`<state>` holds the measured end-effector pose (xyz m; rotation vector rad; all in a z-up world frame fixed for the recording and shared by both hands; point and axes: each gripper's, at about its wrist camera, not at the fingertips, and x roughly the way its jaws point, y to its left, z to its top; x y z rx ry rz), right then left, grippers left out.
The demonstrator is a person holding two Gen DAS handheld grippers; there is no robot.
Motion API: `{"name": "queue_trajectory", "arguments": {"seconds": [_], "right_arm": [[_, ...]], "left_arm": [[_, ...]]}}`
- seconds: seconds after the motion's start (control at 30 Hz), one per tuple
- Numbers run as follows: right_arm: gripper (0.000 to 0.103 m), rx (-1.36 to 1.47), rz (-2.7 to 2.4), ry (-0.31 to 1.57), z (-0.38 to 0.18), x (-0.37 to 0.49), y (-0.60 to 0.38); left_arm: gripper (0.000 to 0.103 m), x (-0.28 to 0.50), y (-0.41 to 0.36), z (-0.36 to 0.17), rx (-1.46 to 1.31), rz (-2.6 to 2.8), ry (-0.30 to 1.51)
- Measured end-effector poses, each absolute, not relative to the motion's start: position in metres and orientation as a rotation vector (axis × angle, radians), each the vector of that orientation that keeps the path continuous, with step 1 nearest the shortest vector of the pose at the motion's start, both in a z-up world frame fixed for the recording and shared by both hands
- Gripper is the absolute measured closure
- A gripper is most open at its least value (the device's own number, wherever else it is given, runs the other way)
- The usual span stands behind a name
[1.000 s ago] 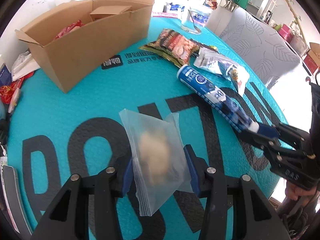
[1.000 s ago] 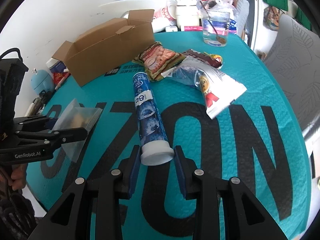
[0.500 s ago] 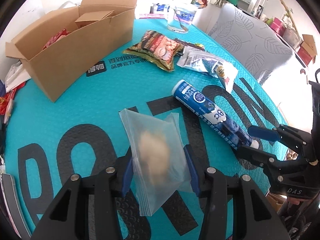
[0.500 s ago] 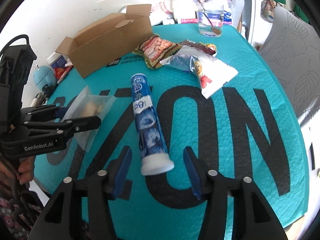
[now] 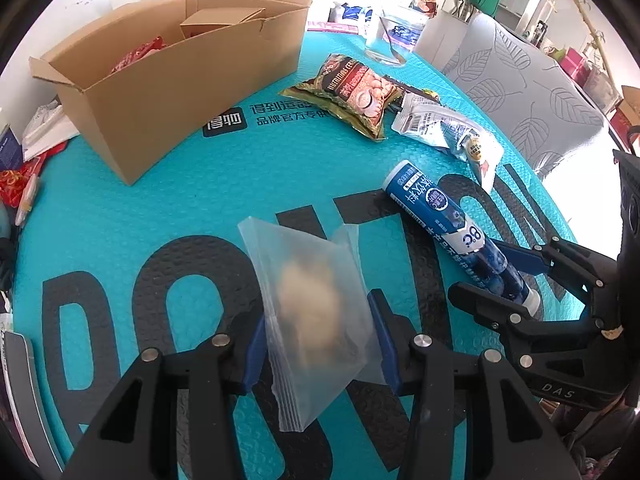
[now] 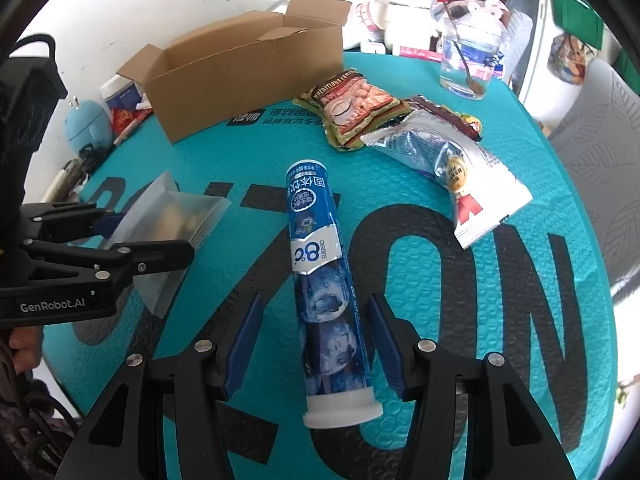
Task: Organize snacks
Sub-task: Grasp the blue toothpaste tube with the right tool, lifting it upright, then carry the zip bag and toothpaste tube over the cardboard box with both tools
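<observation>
On the teal mat [image 6: 480, 320], right gripper [image 6: 312, 344] now spread, blue tube [image 6: 320, 264] released, left gripper [image 5: 320, 344] pinching zip bag [image 5: 312, 312].

glass with spoon [image 6: 468, 64] | blue round toy, perhaps [image 6: 86, 126] | patterned chair [image 5: 524, 92]

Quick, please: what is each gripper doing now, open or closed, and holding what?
Left gripper: shut on the clear bag.
Right gripper: open around the blue tube, not gripping.

right gripper [image 6: 312, 346]: fingers parted, off blue tube [image 6: 324, 280] | tube shifted, lying on mat
</observation>
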<state>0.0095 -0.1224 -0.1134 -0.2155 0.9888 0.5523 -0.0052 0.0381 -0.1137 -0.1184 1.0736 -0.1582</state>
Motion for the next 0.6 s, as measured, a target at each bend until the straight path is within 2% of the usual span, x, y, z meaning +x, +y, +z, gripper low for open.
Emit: {"name": "queue_trajectory", "arguments": {"seconds": [0.07, 0.1, 0.17, 0.33, 0.6], "right_arm": [[0.054, -0.219, 0.546, 0.982, -0.114, 0.010, -0.121], [0.065, -0.228, 0.536, 0.977, -0.114, 0.010, -0.121], [0.075, -0.249, 0.509, 0.967, -0.114, 0.010, -0.119], [0.075, -0.127, 0.540, 0.999, -0.111, 0.015, -0.137], [0.075, -0.098, 0.613, 0.991, -0.100, 0.004, -0.138]], "left_arm": [[0.057, -0.005, 0.038, -0.114, -0.114, -0.158, 1.071], [0.057, -0.004, 0.037, -0.114, -0.113, -0.158, 1.071], [0.057, -0.004, 0.037, -0.114, -0.114, -0.157, 1.071], [0.057, -0.006, 0.037, -0.108, -0.123, -0.163, 1.068], [0.057, -0.009, 0.032, -0.094, -0.120, -0.188, 1.032]]}}
